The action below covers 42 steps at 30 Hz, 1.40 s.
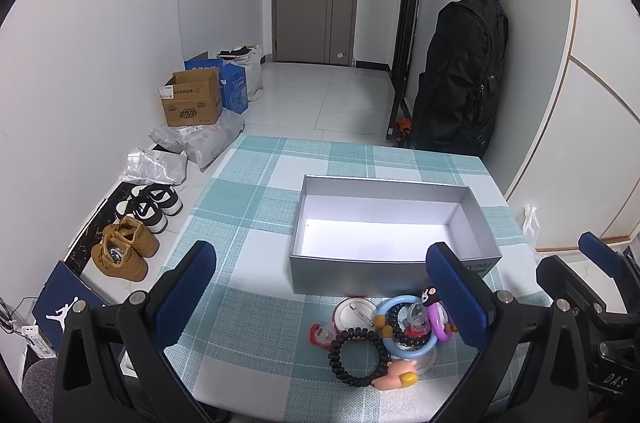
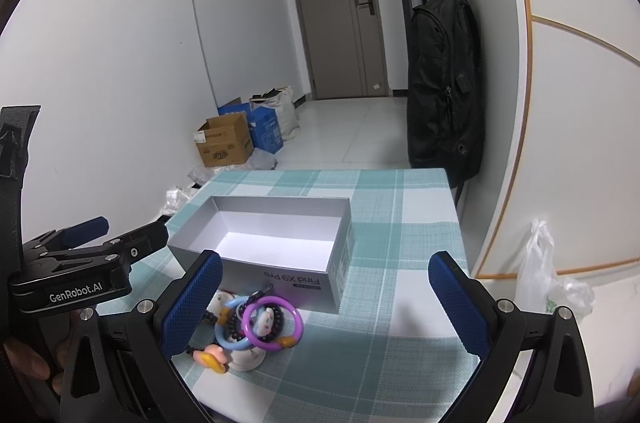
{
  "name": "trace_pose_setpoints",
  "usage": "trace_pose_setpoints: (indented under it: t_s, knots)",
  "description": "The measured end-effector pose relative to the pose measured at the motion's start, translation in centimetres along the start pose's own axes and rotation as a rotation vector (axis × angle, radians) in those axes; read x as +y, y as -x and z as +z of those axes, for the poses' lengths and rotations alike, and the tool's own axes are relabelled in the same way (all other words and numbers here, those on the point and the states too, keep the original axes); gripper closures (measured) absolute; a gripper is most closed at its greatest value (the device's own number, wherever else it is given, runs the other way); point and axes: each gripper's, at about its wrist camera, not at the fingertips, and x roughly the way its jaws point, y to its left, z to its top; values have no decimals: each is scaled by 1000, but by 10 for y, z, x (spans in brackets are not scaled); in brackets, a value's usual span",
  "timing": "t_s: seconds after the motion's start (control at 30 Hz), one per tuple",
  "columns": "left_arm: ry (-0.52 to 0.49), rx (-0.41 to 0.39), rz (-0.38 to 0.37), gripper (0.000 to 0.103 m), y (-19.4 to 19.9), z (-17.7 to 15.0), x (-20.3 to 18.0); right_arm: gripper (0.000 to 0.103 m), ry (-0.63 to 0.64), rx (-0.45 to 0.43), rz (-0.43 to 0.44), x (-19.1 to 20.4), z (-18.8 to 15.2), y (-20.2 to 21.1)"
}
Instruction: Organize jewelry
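An open, empty grey box [image 1: 384,223] stands on the teal checked tablecloth [image 1: 248,191]; it also shows in the right wrist view [image 2: 276,235]. In front of it lies a pile of jewelry [image 1: 384,335]: a black coil bracelet [image 1: 356,357], a light blue ring [image 1: 408,331], a purple ring [image 2: 272,323], a black bead bracelet and small charms. My left gripper [image 1: 320,297] is open, just above and behind the pile. My right gripper [image 2: 326,303] is open, with the pile [image 2: 248,331] by its left finger. Neither holds anything.
The table's right edge is close to a white wall panel, with a white plastic bag [image 2: 548,271] beside it. Shoes [image 1: 128,247], cardboard boxes [image 1: 194,103] and bags lie on the floor at left. A black backpack [image 1: 460,75] hangs at the far right.
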Motion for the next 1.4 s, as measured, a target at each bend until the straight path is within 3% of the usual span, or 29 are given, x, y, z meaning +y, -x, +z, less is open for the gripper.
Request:
trace_pose_setpoints:
  t_s: [1.23, 1.4]
  knots:
    - [6, 18, -16, 1, -3, -2, 0, 0, 3, 34, 39, 5, -2, -6]
    - [1, 39, -35, 1, -6, -3, 3, 0, 1, 77, 59, 6, -5, -13]
